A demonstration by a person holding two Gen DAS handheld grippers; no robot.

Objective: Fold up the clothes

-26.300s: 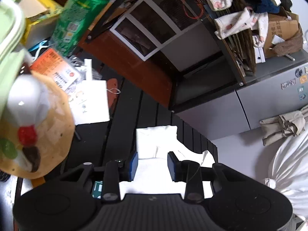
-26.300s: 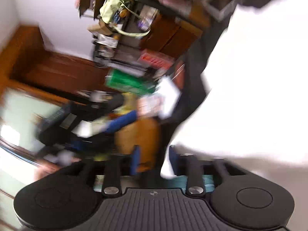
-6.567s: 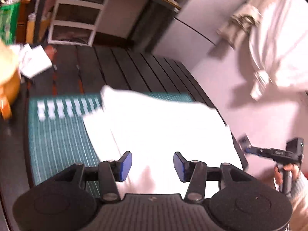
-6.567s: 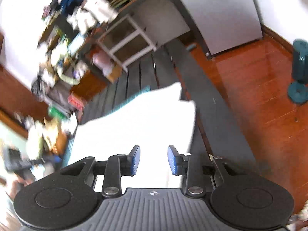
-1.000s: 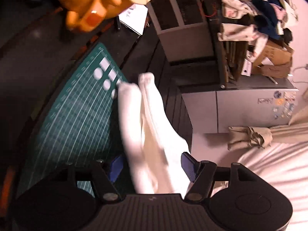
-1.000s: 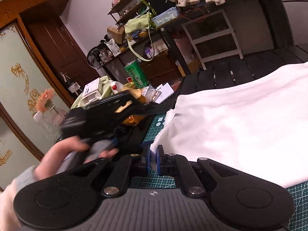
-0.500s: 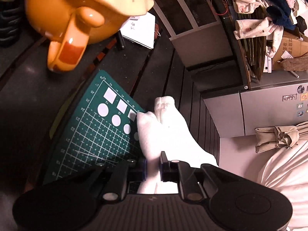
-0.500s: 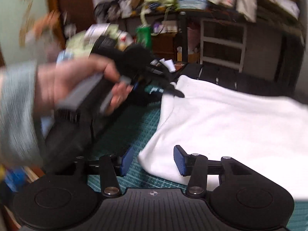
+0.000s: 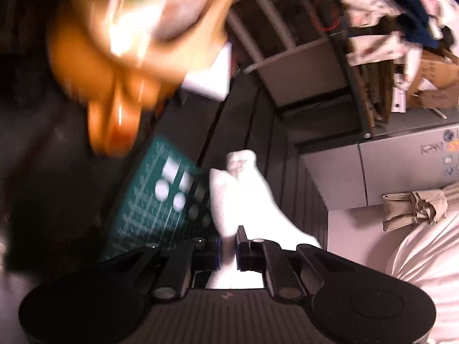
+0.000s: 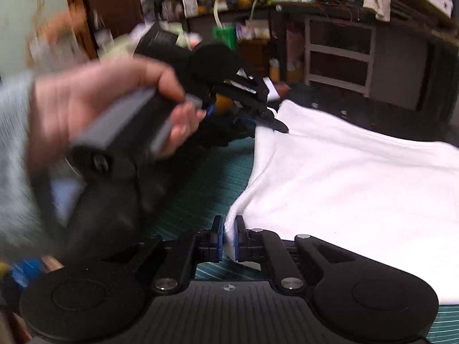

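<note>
The white garment point(image 10: 344, 177) lies spread on the green cutting mat point(image 10: 200, 189) on the dark tabletop point(image 9: 258, 132), and both hand-held grippers pinch it at its left side. The right hand-held gripper point(image 10: 228, 239) has its blue pads pressed together on the near corner of the cloth, while the left hand-held gripper point(image 9: 228, 248) is closed on a bunched fold of the same garment at the far corner. In the right wrist view a hand point(image 10: 94, 100) with a light sleeve point(image 10: 14, 149) holds the left tool, and a blurred orange mug point(image 9: 114, 66) stands beside the mat.
</note>
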